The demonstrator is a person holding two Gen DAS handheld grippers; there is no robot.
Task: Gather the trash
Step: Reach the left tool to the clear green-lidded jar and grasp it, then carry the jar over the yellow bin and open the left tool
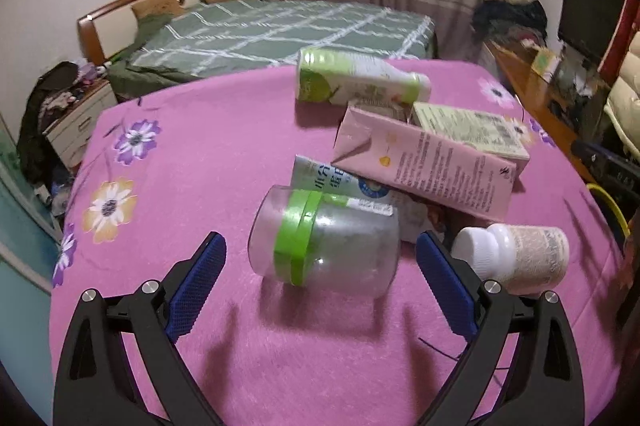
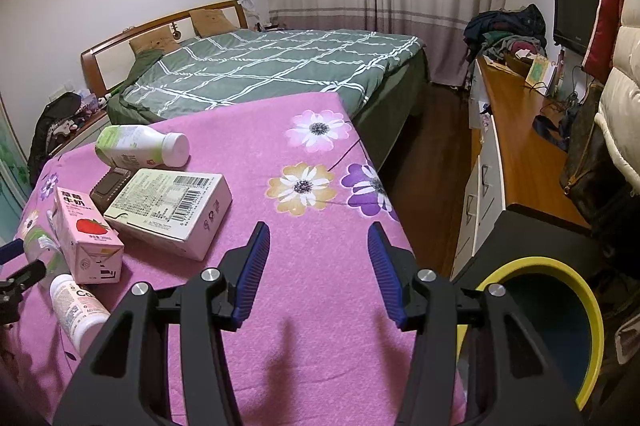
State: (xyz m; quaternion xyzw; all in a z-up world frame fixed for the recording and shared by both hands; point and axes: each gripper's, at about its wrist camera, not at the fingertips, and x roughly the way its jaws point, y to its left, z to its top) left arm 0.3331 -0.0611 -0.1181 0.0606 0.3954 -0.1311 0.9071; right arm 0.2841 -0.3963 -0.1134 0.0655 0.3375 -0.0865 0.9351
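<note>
Only the left view shows the clear jar (image 1: 326,240) lying on the pink worktop (image 1: 224,161) between the wide-open, empty left tongs (image 1: 320,258), whereas the right view shows the half-open, empty right tongs (image 2: 318,246) and a yellow-rimmed bin (image 2: 588,310).

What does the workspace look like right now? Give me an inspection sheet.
Surface: pink floral cloth over the table.
Job's things: clear jar, pink carton, white box, green-white bottle, white pill bottle, all lying down; yellow-rimmed bin beside the table.
Clutter: nothing seen.
Grippers: left gripper jaws open before the jar; right gripper jaws open, empty.
Cables: thin dark strand.
Surroundings: bed, desk.
</note>
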